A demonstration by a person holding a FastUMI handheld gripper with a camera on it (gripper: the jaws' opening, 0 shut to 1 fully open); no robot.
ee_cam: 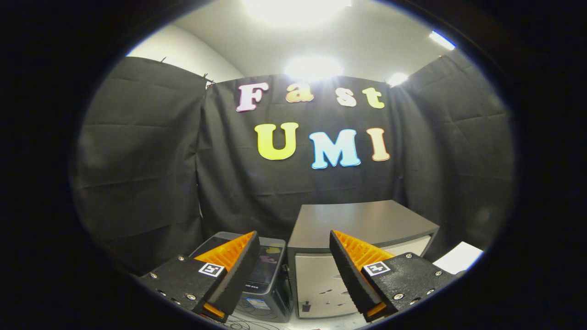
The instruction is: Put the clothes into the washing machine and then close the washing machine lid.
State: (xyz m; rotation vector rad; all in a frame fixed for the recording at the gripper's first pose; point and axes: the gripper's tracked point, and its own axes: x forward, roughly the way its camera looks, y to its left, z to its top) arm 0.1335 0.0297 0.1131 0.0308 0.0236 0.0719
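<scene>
Hand-held gripper (293, 256) spread wide, empty, dark glossy-lidded washing machine (263, 275) just beyond, lid down.

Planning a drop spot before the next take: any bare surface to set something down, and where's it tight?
The grey cabinet has a bare flat top, bordered by the black cloth wall behind. A white sheet lies at its right. Tight: the dark washing machine stands right against the cabinet's left side, lid down. The hand-held gripper is open, fingers framing that junction, holding nothing.

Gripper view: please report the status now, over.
Gripper open, fingers apart, holding nothing. Washing machine just beyond the left finger, dark lid down. Grey cabinet beside it, ahead of the right finger. Nothing between the fingers.
</scene>
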